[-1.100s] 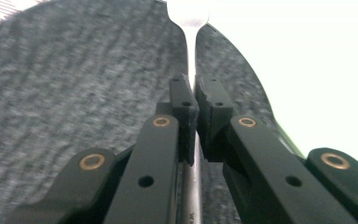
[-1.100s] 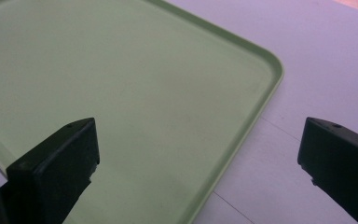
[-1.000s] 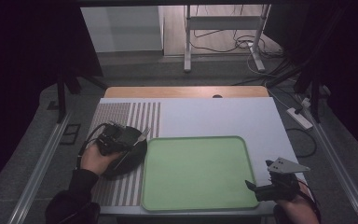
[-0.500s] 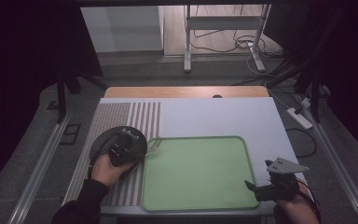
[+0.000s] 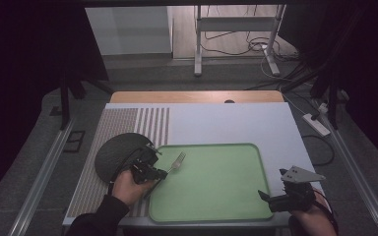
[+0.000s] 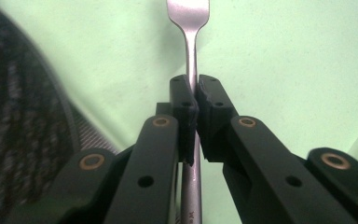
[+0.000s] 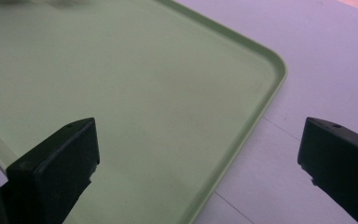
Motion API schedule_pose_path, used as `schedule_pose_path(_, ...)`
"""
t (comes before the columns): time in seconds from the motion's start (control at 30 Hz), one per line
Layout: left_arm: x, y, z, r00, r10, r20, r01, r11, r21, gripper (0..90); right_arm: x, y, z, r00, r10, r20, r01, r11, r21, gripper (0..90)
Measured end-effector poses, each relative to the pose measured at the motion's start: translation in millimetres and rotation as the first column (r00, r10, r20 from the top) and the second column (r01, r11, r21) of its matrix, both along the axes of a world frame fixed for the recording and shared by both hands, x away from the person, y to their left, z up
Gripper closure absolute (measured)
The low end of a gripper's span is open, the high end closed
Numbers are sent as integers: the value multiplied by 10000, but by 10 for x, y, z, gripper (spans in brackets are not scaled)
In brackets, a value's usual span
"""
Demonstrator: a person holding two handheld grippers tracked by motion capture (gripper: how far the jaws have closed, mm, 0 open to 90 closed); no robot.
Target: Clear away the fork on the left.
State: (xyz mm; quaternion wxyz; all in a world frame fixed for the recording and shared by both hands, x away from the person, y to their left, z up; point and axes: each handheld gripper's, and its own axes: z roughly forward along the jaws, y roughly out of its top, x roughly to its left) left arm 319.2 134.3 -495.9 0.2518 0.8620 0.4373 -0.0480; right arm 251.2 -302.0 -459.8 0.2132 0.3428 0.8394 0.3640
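Two grippers at work, going L to R. Far L on the table, a dark round plate (image 5: 118, 155) sits on the striped mat (image 5: 123, 125), just beside the green tray (image 5: 216, 209). L gripper (image 5: 158, 173) hovers at the tray's L edge, jaws clamped tight on a fork (image 5: 176, 161); the L gripper view shows the pads (image 6: 184, 100) pinching the fork (image 6: 192, 51) by its handle, tines pointing out over the green tray (image 6: 284, 56), with the plate (image 6: 18, 116) off to the side. Fork looks lifted, not resting, tho the pics don't fully settle whether its tip touches the tray. Mid tray is bare. Far R, the R gripper (image 5: 275, 199) sits near the tray's R front corner, jaws wide apart w/ nothing between them; its own view looks across the tray (image 7: 121, 93) to the white table (image 7: 307, 70).

Progress, as I judge it: fork is picked up and carried over the tray's edge, so the grab is done. Left to do, prob.: bring it further in or set it down on the tray, then let go. R gripper has no part yet; may be waiting. Plate untouched beside the tray.
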Motion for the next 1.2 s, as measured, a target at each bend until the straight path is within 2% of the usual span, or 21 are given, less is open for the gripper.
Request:
schedule_pose_path(0.3, 10, -248, -52, 9993, -368, 107, 365, 9990, 258, 847, 3, 6, -4, 10000, 37, -2, -37, 10000, -32, 0)
schedule_pose_path(0.63, 13, -314, -133, 9978, -651, -156, 658, 9968, 453, 826, 2, 7, -4, 10000, 69, 19, -69, 10000, -50, 0)
schedule_pose_path(0.67, 11, -310, -130, 9977, -678, -52, 680, 9968, 429, 785, 2, 7, -4, 10000, 68, 18, -68, 10000, -49, 0)
schedule_pose_path(0.7, 12, -289, -87, 9973, -646, 349, 632, 9973, 377, 748, 3, 7, -4, 10000, 71, 15, -71, 10000, -48, 0)
schedule_pose_path(0.73, 11, -279, -63, 9964, -646, 553, 630, 9976, 294, 712, 3, 7, -4, 10000, 71, 12, -71, 10000, -46, 0)
schedule_pose_path(0.8, -5, -280, 3, 9903, -905, 1052, 912, 9958, -23, 719, 3, 7, -5, 10000, 63, -1, -63, 10000, -40, 0)
schedule_pose_path(0.83, -5, -280, 3, 9903, -905, 1052, 912, 9958, -23, 750, 3, 8, -5, 10000, 64, -7, -64, 10000, -47, 0)
schedule_pose_path(0.87, -16, -301, 18, 9864, -1138, 1186, 1161, 9932, -125, 750, 3, 8, -5, 10000, 64, -7, -64, 10000, -47, 0)
schedule_pose_path(0.9, -29, -338, 19, 9818, -1430, 1252, 1461, 9891, -161, 787, 3, 8, -5, 10000, 72, -9, -72, 10000, -57, 0)
schedule_pose_path(0.93, -43, -418, -12, 9751, -1866, 1202, 1861, 9824, 157, 822, 3, 9, -6, 10000, 77, -6, -77, 10000, -63, 0)
schedule_pose_path(0.97, -43, -418, -12, 9751, -1866, 1202, 1861, 9824, 157, 830, 3, 9, -6, 10000, 77, -6, -77, 10000, -63, 0)
schedule_pose_path(1.0, -32, -483, -72, 9726, -2081, 1039, 2034, 9776, 541, 843, 3, 9, -6, 10000, 77, -5, -77, 10000, -64, 0)
schedule_pose_path(1.07, -16, -494, -100, 9733, -2075, 978, 2018, 9773, 647, 854, 3, 9, -5, 10000, 77, -6, -77, 10000, -62, 0)
schedule_pose_path(1.1, 29, -468, -132, 9761, -2013, 823, 1964, 9785, 633, 870, 2, 8, -5, 10000, 82, 3, -82, 9999, -62, 0)
schedule_pose_path(1.17, 38, -453, -132, 9775, -1939, 835, 1887, 9798, 669, 870, 2, 8, -5, 10000, 83, 1, -83, 9999, -62, 0)
schedule_pose_path(1.2, 48, -425, -125, 9794, -1809, 901, 1735, 9812, 845, 871, 2, 7, -5, 10000, 83, -5, -83, 10000, -54, 0)
